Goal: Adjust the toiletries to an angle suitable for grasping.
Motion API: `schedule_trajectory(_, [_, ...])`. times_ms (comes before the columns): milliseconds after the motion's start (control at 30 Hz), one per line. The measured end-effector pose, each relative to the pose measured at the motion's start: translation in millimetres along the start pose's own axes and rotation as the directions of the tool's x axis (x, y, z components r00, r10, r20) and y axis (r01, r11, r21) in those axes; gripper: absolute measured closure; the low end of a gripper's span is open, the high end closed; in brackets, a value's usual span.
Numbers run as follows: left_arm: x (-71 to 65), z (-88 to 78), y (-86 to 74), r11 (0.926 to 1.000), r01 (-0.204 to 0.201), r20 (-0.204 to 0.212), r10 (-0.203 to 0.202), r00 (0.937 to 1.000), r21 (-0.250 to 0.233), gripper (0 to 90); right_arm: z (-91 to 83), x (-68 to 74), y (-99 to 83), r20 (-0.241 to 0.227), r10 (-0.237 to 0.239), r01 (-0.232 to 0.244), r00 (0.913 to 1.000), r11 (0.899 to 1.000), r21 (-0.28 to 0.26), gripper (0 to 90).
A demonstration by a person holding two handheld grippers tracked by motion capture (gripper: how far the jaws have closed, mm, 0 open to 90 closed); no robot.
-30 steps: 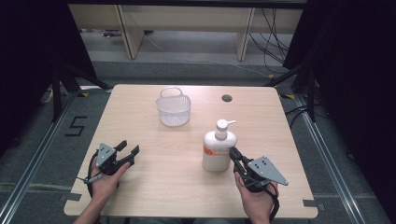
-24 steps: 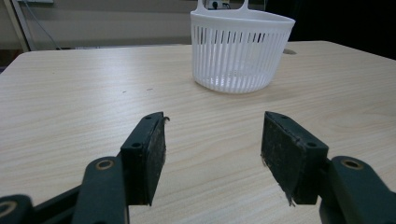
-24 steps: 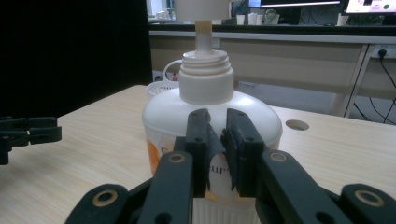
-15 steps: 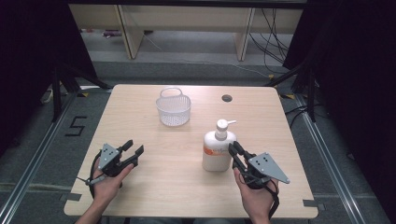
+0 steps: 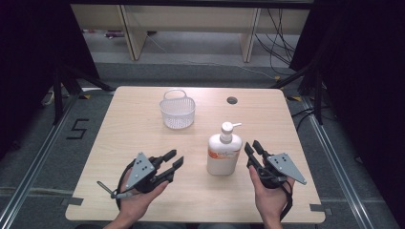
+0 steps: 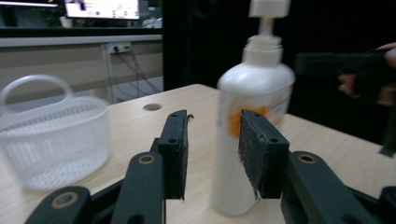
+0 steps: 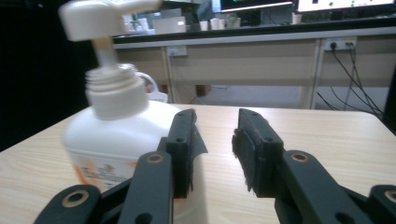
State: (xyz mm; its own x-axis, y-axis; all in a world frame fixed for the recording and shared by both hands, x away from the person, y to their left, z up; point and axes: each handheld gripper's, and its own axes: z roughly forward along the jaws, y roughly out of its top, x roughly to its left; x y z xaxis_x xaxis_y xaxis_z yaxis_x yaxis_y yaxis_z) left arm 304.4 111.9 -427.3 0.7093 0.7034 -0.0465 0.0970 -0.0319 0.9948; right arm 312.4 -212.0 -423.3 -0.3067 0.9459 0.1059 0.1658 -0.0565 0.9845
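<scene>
Still early: the pump bottle [image 5: 224, 154] is standing upright and ungripped on the table [image 5: 124, 129], with both grippers beside it.

Nothing is being carried yet, and the white basket [image 5: 177, 110] farther back is sitting empty. The right gripper [image 5: 252, 151] is hovering just beside the bottle, its jaws having just been opening, nothing between them. The left gripper [image 5: 173, 160] is aiming at the bottle from a little way off, jaws partly apart after closing, probably empty, though its own view is blurred. Grasping and moving are both remaining.

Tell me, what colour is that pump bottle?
White, with an orange label; the pump bottle shows best in the high view.
</scene>
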Motion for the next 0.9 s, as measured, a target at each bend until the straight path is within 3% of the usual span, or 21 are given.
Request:
schedule_trajectory(167, [-16.9,19.4,10.9,0.9996,-0.029,0.036,0.029,0.9989,-0.002,63.9,2.3,-13.5,-7.5,0.04,-0.003,0.002,0.9992,0.999,0.038,66.3])
schedule_trajectory(200, [-22.4,27.9,16.0,0.9982,-0.058,0.042,0.059,0.9974,-0.015,63.8,4.1,-14.7,-10.9,0.042,0.027,-0.028,0.9988,0.999,0.043,65.8])
schedule_trajectory(300, [-28.1,35.6,20.7,0.9981,-0.058,0.043,0.059,0.9973,-0.019,62.2,8.4,-21.8,-18.4,0.055,0.021,-0.023,0.9983,0.998,0.05,65.0])
schedule_trajectory(367, [-38.1,46.5,28.7,0.9971,-0.07,0.041,0.072,0.9966,-0.028,59.9,11.2,-27.4,-27.6,0.072,0.039,-0.046,0.9966,0.995,0.094,64.1])
schedule_trajectory(500, [-50.7,61.3,35.5,0.9959,-0.085,0.027,0.086,0.996,-0.03,56.3,13.7,-31.1,-33.0,0.067,0.045,-0.051,0.9968,0.994,0.101,63.2])
schedule_trajectory(633, [-56.0,70.1,33.8,0.9971,-0.075,0.023,0.075,0.9969,-0.016,56.6,13.3,-31.3,-33.7,0.069,0.063,-0.07,0.9956,0.991,0.112,62.7])
schedule_trajectory(733, [-66.7,74.9,22.2,0.997,-0.075,0.061,0.074,0.9953,0.015,60.5,12.7,-36.4,-34.8,0.08,0.031,-0.042,0.9963,0.99,0.132,62.4])
schedule_trajectory(900, [-63.6,80.1,12.3,0.9949,-0.086,0.033,0.084,0.9959,0.052,70.6,12.0,-37.2,-35.6,0.085,0.055,-0.067,0.9949,0.988,0.141,62.4])
